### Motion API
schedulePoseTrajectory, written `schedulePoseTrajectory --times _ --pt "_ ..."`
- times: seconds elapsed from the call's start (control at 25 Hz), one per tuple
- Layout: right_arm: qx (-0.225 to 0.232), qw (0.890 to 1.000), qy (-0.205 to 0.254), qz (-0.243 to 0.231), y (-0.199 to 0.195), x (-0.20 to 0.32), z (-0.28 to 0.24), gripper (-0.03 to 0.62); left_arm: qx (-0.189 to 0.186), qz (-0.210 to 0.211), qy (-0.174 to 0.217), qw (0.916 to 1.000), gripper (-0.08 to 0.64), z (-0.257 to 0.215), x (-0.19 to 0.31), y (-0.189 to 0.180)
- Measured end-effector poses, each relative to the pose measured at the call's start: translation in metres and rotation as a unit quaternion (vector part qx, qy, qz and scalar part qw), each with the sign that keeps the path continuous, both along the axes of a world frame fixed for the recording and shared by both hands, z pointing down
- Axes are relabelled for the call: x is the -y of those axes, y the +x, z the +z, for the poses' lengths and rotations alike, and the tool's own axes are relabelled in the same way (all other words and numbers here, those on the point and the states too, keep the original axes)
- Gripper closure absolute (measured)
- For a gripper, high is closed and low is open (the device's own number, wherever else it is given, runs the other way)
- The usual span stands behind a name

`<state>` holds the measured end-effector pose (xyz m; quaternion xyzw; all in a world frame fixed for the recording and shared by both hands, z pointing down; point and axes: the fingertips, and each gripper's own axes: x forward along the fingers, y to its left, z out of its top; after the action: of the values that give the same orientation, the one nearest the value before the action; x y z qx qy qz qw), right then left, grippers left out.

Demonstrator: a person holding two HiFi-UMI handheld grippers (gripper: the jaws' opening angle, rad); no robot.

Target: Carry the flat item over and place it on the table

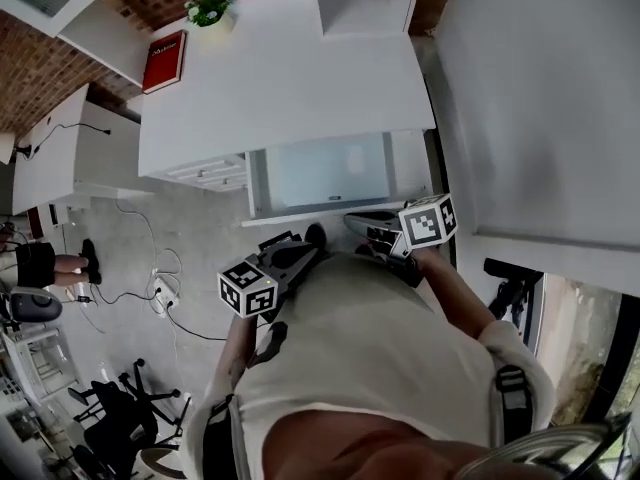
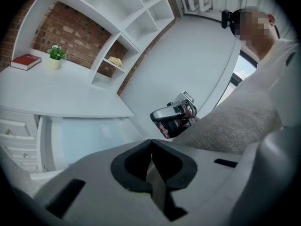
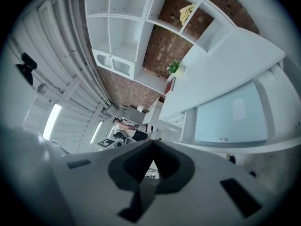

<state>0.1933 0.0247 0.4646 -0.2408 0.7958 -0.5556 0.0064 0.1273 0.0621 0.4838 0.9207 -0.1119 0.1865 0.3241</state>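
Left claw (image 2: 151, 147) and right claw (image 3: 153, 147) were closed, empty; the red book (image 1: 164, 61) at the table's (image 1: 300, 78) corner looked stiff, light, edge-pinchable.

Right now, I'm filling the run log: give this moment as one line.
left gripper: shut, empty | right gripper: shut, empty | red book: flat on white desk, beside potted plant, untouched

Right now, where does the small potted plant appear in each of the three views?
Head view: the potted plant is at the top, left of centre, at the far edge of the white table.
Left gripper view: the potted plant is at the upper left, on the white table.
Right gripper view: the potted plant is above centre, slightly right, at the far end of the white table.
Shared landmark: the white table.
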Motion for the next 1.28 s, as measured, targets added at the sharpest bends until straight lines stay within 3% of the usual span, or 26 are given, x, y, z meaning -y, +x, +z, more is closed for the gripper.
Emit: schedulePoseTrajectory --times 0.16,0.36,0.6,0.68,0.8,0.92,1.0,1.08,1.12,1.2,1.28 --pt "-0.021 1.000 -0.023 -0.001 -0.025 0.021 0.006 0.582 0.008 -0.028 -0.002 0.9996 0.540 0.006 0.034 -0.031" --pt "-0.058 0.997 -0.051 -0.010 -0.063 0.044 0.021 0.583 0.059 -0.094 -0.052 0.9924 0.540 0.053 0.066 -0.089" --pt "-0.103 0.991 -0.084 -0.025 -0.098 0.056 0.039 0.583 0.034 -0.130 -0.108 0.9850 0.540 0.078 0.104 -0.121" --pt "-0.101 0.990 -0.100 -0.025 -0.106 0.060 0.046 0.583 0.041 -0.142 -0.109 0.9830 0.539 0.092 0.127 -0.128" --pt "-0.096 0.988 -0.124 -0.016 -0.106 0.063 0.056 0.582 0.080 -0.141 -0.076 0.9839 0.540 0.109 0.163 -0.128" --pt "-0.124 0.982 -0.143 0.008 -0.087 0.067 0.083 0.583 0.106 -0.137 -0.057 0.9833 0.538 0.125 0.192 -0.121" --pt "-0.148 0.974 -0.169 0.034 -0.060 0.066 0.114 0.581 0.107 -0.141 -0.072 0.9816 0.538 0.139 0.203 -0.112" --pt "-0.140 0.963 -0.213 0.086 -0.026 0.070 0.140 0.583 0.110 -0.146 -0.095 0.9786 0.536 0.153 0.210 -0.105" --pt "-0.126 0.957 -0.233 0.118 -0.007 0.074 0.149 0.583 0.114 -0.150 -0.104 0.9766 0.511 0.160 0.213 -0.103" --pt "-0.116 0.945 -0.253 0.170 0.031 0.085 0.164 0.581 0.121 -0.157 -0.124 0.9722 0.384 0.171 0.219 -0.099" --pt "-0.150 0.938 -0.254 0.185 0.067 0.093 0.181 0.583 0.125 -0.156 -0.145 0.9690 0.258 0.183 0.221 -0.091"
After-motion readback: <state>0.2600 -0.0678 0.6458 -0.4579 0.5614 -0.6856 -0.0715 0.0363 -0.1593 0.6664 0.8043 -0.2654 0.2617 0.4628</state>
